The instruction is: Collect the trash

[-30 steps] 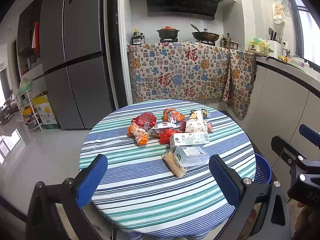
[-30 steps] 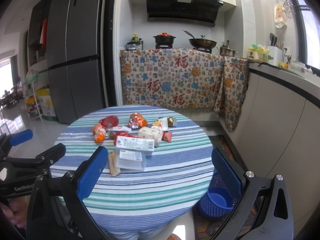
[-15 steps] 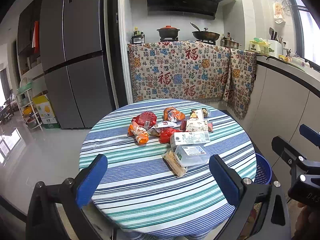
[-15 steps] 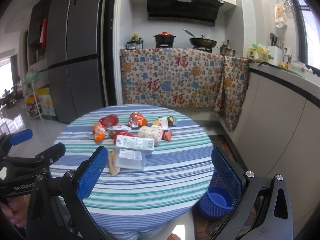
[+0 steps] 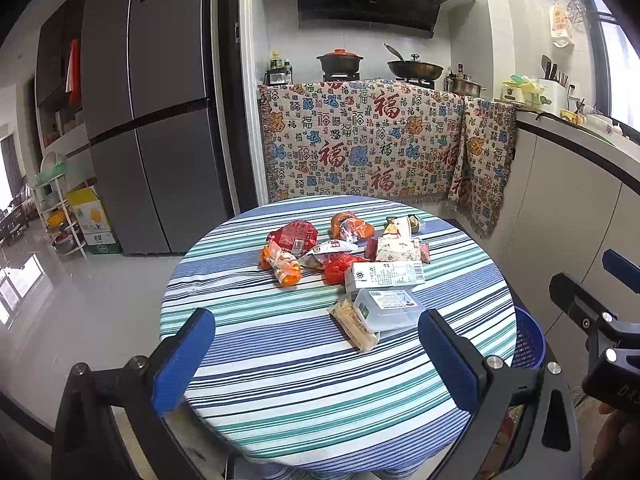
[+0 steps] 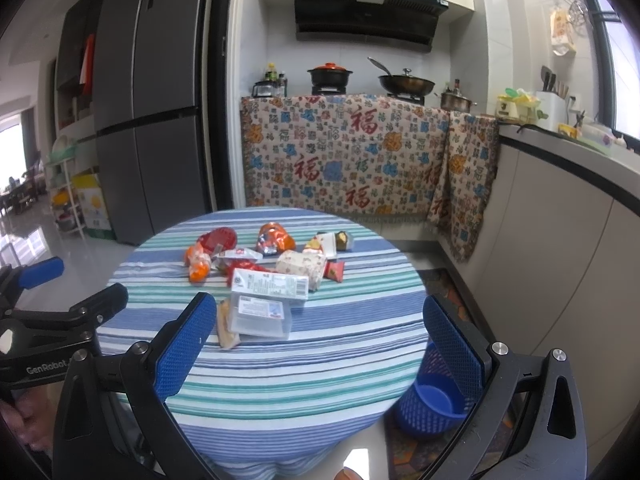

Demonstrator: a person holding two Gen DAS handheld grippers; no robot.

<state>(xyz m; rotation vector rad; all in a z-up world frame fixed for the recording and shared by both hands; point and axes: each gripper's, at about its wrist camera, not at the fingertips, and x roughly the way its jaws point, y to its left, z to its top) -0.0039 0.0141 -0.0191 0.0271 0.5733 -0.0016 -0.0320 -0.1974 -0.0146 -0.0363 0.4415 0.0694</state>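
The left gripper (image 5: 316, 344) hangs over the near edge of the table (image 5: 280, 392), its blue-padded fingers (image 5: 182, 354) spread wide and holding nothing. The right gripper (image 6: 320, 344) is the same: fingers (image 6: 188, 340) wide apart, empty, above the near side of the striped cloth. Each gripper shows at the edge of the other's view, the right one beside the table's right side, the left one off its left side.

The trash lies in a loose cluster past the middle of the table, well ahead of both grippers. Nearest is a clear plastic box (image 5: 386, 308) with a beige wrapper (image 5: 354, 324) touching its left side. Just behind it lies a white carton (image 5: 384, 274). Farther back sit a red wrapper (image 5: 338, 266), an orange bag (image 5: 282, 264), a red pouch (image 5: 294, 234), an orange pouch (image 5: 350, 226) and a patterned packet (image 5: 398, 248).

A blue basket (image 6: 436, 396) stands on the floor by the table's right edge.
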